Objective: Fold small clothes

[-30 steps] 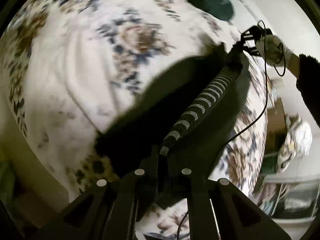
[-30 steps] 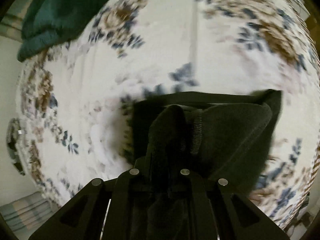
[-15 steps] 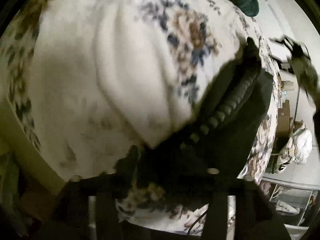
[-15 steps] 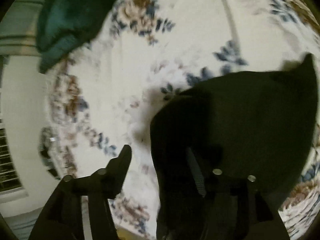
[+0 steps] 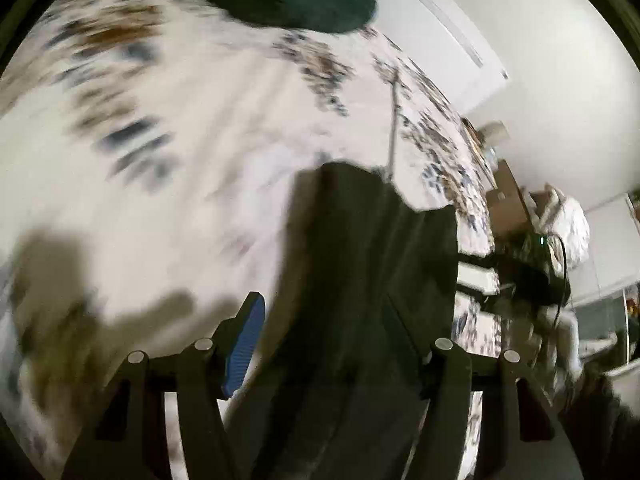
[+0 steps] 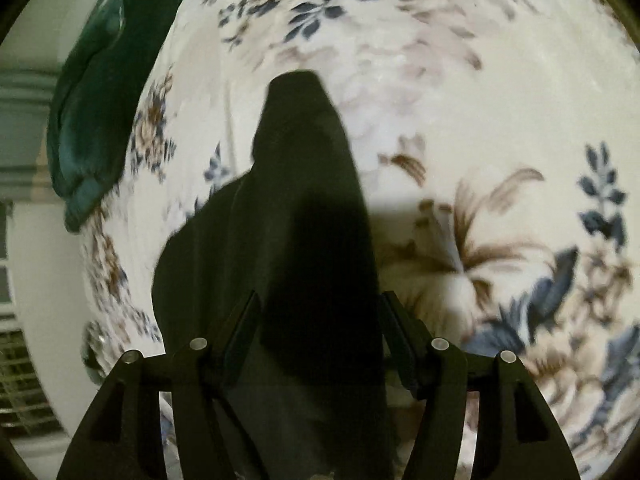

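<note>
I have both grippers spread wide over the black garment [image 6: 304, 248], which lies on the floral bedspread [image 6: 460, 100] and runs away from me between the fingers in each view. The left gripper [image 5: 336, 344] has its jaws wide apart, the blue ribbed pad [image 5: 245, 344] on its left finger bare and gripping nothing. The right gripper [image 6: 316, 336] is the same, jaws wide, cloth lying between them but not pinched.

My worry is the fold itself. The garment looks soft and limp, a matte dark knit with a rounded far end and a loose flap bulging out to its left in the right wrist view. If I close on only the top layer, the lower one would probably stay behind and the fold would skew. The bedspread is a soft, quilted surface with some give, so pressing down to catch an edge could pinch the bedspread with the garment and drag both. The left wrist view is badly smeared, so I cannot be sure where the garment's near edge sits under that gripper.

A dark green cloth [image 6: 96, 112] lies heaped at the far left edge of the bed, well apart from the garment.
</note>
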`<action>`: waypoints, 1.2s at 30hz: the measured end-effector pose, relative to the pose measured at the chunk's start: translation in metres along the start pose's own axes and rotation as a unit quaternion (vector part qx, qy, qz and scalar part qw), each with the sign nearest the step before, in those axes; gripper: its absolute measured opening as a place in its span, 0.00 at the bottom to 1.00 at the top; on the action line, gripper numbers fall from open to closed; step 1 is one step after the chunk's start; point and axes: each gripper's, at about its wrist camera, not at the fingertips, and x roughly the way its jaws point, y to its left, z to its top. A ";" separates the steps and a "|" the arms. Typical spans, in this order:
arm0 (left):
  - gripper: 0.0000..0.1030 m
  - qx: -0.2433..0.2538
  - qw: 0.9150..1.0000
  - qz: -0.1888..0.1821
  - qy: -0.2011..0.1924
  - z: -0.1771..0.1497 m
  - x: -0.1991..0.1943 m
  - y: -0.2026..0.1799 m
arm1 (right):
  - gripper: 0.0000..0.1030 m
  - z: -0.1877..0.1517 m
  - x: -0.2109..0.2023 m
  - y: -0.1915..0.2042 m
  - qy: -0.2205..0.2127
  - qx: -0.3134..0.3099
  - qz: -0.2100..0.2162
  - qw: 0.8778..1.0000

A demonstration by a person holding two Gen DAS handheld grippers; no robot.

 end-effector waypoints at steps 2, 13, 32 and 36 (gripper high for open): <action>0.56 0.007 1.000 0.002 0.026 0.029 0.039 -0.006 | 0.64 0.010 0.009 -0.008 -0.003 0.011 0.020 1.000; 0.06 0.073 0.994 0.019 0.079 0.070 0.092 -0.004 | 0.16 0.013 0.017 -0.028 -0.022 0.021 -0.006 1.000; 0.57 0.042 0.983 0.054 0.168 -0.193 -0.081 0.054 | 0.57 -0.321 -0.029 -0.111 0.155 0.055 0.008 0.986; 0.52 0.060 0.975 0.117 0.181 -0.246 -0.067 0.065 | 0.57 -0.390 0.008 -0.142 0.183 0.088 -0.004 0.979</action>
